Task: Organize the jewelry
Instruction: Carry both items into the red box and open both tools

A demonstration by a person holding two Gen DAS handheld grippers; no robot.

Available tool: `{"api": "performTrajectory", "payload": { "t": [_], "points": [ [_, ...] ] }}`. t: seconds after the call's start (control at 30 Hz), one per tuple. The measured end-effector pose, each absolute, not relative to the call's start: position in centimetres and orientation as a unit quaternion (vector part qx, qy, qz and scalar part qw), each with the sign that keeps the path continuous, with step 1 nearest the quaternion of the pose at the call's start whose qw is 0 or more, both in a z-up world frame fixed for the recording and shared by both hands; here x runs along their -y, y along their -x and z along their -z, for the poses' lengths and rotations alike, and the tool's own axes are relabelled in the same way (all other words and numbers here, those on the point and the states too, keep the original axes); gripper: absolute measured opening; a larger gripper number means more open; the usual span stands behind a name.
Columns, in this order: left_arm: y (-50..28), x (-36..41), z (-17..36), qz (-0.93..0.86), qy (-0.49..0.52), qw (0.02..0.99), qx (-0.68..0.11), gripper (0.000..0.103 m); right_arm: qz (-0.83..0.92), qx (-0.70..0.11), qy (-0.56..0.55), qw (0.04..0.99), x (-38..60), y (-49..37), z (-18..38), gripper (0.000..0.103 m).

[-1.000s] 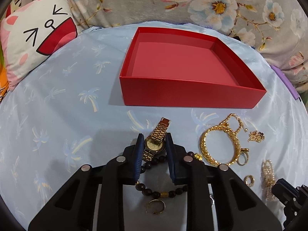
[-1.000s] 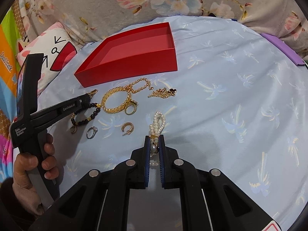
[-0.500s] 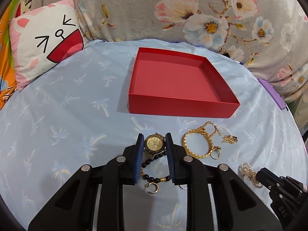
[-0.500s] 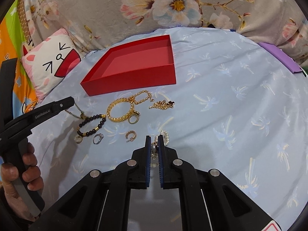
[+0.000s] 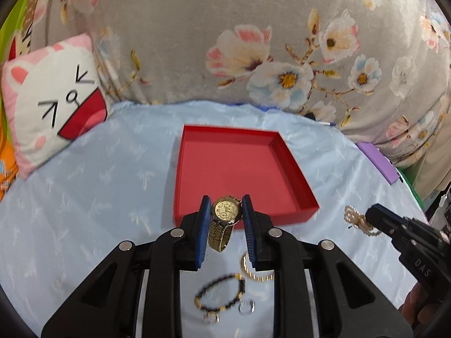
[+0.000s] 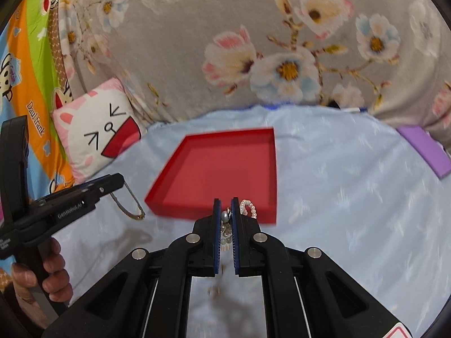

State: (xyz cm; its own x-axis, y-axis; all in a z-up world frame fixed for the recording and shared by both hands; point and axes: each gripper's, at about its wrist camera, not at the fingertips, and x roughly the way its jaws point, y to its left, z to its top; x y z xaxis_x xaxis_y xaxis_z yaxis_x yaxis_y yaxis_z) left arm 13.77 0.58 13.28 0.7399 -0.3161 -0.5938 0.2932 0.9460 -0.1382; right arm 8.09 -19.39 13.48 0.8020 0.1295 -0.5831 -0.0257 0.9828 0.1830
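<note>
left gripper (image 5: 226, 214): jaws closed in on the watch (image 5: 225, 211), blue pads against both sides of its case; lifted off the cloth, in front of the near wall of the box
watch: gold case, pale dial facing the camera, gold band hanging down loose between the fingers; in the right wrist view the band dangles as a loop below the left gripper's tip (image 6: 129, 202)
right gripper (image 6: 226, 211): jaws nearly together, only a narrow gap, clamped on the pearl bracelet (image 6: 248, 208); held up near the box's near wall
pearl bracelet: a grey bead and some pearls sit between the pads, a loop of pearls sticks out on the right side; in the left wrist view it hangs bunched from the right gripper's tip (image 5: 356, 219)
box (image 5: 197, 169): red, shallow, open top, on the cloth, far of both grippers, middle of the scene; inside looks bare red
bead bracelet (image 5: 220, 293): dark beads with gold bits, on the cloth near, below the left gripper, blurred
gold chain (image 5: 255, 271): on the cloth just right of the bead bracelet, partly hidden by the right finger
rings (image 5: 246, 307): one silver-looking, one more at (image 5: 211, 317), probably rings, too blurred to be sure
cloth (image 5: 98, 197): light blue, palm print, covers the surface
pillow (image 5: 53, 107): white and pink cat face, far left
purple item (image 5: 376, 162): flat, far right edge of the cloth
</note>
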Motion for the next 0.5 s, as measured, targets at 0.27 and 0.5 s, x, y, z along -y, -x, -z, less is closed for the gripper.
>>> {"api": "performTrajectory", "payload": {
  "t": [0.27, 0.5],
  "points": [
    [-23.0, 2.1, -13.5, 0.162, 0.01, 0.935, -0.316, 0.022, -0.062, -0.317, -0.095, 0.942, 19.7, -19.2, -13.9, 0.006],
    [-31.3, 3.8, -10.5, 0.147, 0.006, 0.925, -0.351, 0.022, -0.065, -0.361, -0.094, 0.926, 19.6, -28.8, -10.8, 0.006]
  ]
}}
